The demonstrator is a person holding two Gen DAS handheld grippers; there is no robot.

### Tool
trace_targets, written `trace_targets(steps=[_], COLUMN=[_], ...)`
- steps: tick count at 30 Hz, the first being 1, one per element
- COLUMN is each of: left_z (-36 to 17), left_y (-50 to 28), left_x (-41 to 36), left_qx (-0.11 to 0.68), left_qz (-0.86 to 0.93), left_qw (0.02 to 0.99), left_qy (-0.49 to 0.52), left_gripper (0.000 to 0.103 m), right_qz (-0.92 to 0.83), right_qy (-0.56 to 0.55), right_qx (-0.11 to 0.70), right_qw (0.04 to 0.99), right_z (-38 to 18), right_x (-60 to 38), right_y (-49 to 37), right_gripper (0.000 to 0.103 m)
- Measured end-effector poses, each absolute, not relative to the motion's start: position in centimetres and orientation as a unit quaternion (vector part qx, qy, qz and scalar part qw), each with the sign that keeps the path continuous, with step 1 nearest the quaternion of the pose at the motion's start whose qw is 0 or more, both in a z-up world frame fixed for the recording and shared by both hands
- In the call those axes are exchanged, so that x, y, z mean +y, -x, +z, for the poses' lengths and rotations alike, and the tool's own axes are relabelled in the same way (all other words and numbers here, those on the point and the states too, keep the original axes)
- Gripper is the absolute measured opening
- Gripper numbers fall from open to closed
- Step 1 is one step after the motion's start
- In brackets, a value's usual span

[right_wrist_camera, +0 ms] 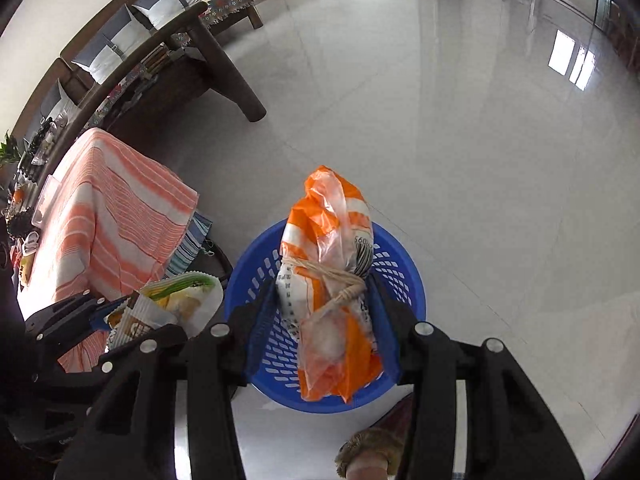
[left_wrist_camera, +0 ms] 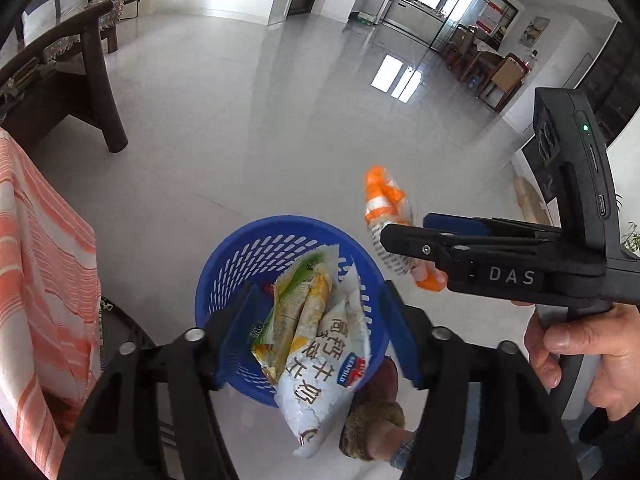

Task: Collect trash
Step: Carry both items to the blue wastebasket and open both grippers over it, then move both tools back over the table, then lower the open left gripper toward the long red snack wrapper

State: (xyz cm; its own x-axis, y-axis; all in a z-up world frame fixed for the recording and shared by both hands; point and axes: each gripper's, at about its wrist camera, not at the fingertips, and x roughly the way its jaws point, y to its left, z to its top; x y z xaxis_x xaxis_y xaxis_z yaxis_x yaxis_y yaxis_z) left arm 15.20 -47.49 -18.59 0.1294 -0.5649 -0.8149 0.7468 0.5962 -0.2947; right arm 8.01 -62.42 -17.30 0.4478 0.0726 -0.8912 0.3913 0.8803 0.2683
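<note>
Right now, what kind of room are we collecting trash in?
Most likely a home living room: a wooden sofa with cushions, a glossy tiled floor, and a kitchen area behind glass doors at the far end.

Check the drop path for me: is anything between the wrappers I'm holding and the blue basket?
Nothing visible blocks either drop. The left gripper holds the snack wrappers over the blue basket, and the right gripper holds the orange-and-white bag above the same open, seemingly empty basket.

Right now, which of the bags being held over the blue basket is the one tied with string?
The orange-and-white bag in the right gripper, bound with tan string. The left gripper's milk-powder and yellow-green wrappers show none.
</note>
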Motion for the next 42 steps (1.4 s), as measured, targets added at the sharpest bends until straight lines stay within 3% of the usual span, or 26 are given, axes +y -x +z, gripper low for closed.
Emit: trace_targets(steps=[1, 5, 8, 15, 22, 30, 35, 42], left_z=[-18.5, -16.8, -14.2, -10.2, -11.0, -12.2, -12.3, -12.7], left_y=[-15.4, -15.8, -14.9, -11.6, -11.3, -13.6, -15.4, -16.8], left_x=[-47.4, -46.6, -44.3, -34.8, -21.1, -6.8, -1.8, -0.4], left_qx=[0.487, 0.473, 0.444, 0.399, 0.419, 0.431, 0.442, 0.457], left_qz=[-0.437, -0.437, -0.437, -0.412, -0.313, -0.203, -0.173, -0.180], left_qw=[0.751, 0.761, 0.779, 0.812, 0.843, 0.869, 0.872, 0.866], left_qy=[-0.089, -0.077, -0.076, -0.108, -0.124, -0.133, -0.117, -0.094], left_gripper=[0.080, 0.081, 0.089, 0.094, 0.094, 0.094, 0.094, 0.098], right_qz=[-0.103, -0.117, -0.131, -0.144, -0.090, 0.059, 0.085, 0.063], right_qy=[-0.229, -0.234, -0.228, -0.174, -0.049, -0.016, 0.006, 0.037], right_qx=[0.513, 0.492, 0.477, 0.437, 0.405, 0.413, 0.436, 0.462], right_qw=[0.821, 0.830, 0.838, 0.870, 0.909, 0.909, 0.896, 0.884], right_z=[-17.4, -16.2, -15.3, -12.5, -10.5, -9.8, -9.8, -11.4], right_x=[-62.6, -63.4, -63.3, -59.3, -47.4, -30.1, -23.5, -20.2], right_y=[-7.9, -7.5, -7.3, -6.8, -7.4, -9.6, -13.7, -18.7], right_gripper=[0.077, 0.078, 0.078, 0.093, 0.094, 0.094, 0.094, 0.094])
